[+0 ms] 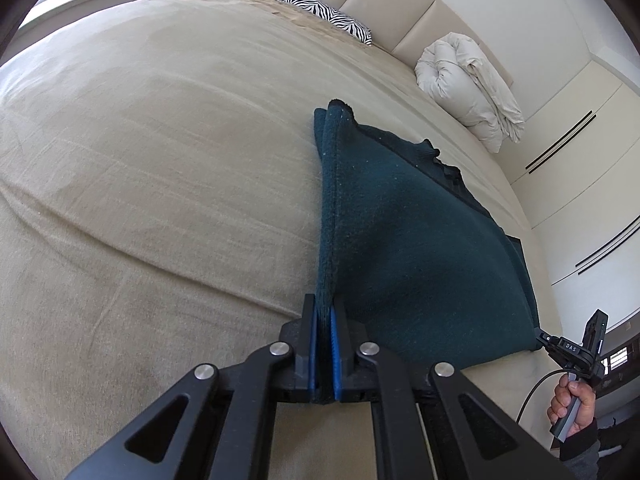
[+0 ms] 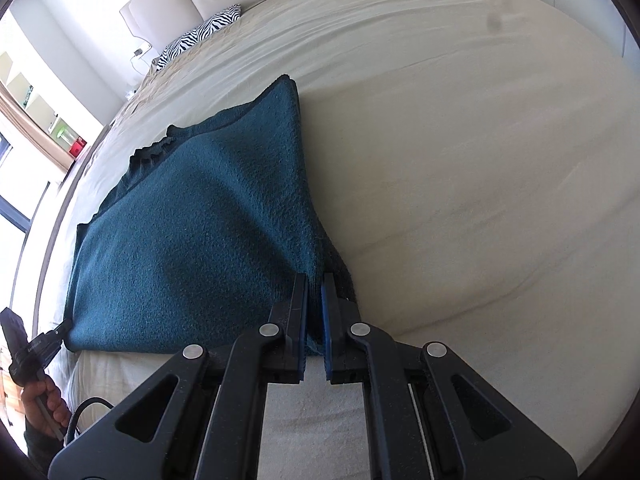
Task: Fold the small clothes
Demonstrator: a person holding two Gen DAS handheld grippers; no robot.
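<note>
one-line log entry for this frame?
left tongs: shut on teal sweater | right tongs: shut on teal sweater | bed: sweater draped

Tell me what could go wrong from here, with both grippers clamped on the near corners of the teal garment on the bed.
1. The left gripper and right gripper each pinch only a thin edge of the thick teal garment; a tug could pull a corner free.
2. The far edge is already bunched and wavy, so folding over it may lock in an uneven crease.
3. The soft bed cover could drag and wrinkle under the fabric.
</note>
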